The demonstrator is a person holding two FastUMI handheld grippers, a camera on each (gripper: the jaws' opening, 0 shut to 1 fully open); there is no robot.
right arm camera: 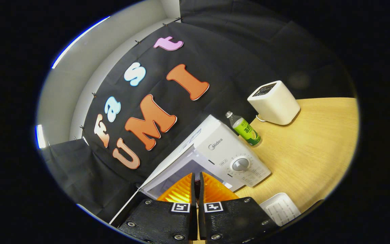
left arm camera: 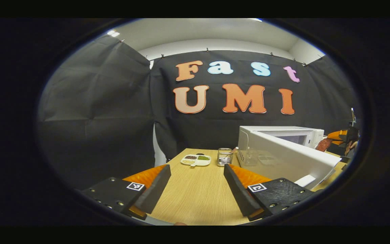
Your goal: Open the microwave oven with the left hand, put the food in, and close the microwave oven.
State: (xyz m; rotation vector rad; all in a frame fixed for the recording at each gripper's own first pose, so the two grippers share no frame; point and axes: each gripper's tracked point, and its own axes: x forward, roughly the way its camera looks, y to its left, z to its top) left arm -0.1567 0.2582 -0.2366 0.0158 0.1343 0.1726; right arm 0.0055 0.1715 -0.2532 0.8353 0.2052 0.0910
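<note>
1. The left gripper hangs low over the wooden surface with its fingers spread wide and nothing between them.
2. Ahead of it in the left gripper view, a divided white food tray lies on the surface, with a small clear container just beside it on the right.
3. Further right stands the white microwave oven, its door swung open toward the camera. Judging by this, the opening step is done.
4. In the right gripper view, the right gripper has its fingers pressed almost together; I cannot tell whether anything thin sits between them. It points toward the microwave oven, close to the open cavity.
5. Right of the oven stand a green bottle and, beyond it, a white boxy appliance. A flat white item lies on the surface near the right gripper.
6. The step in hand looks like putting the food in, as the tray lies outside the oven.
7. The next move likely calls for gripping the tray by its rim, carrying it level into the cavity, then pushing the door shut.
</note>
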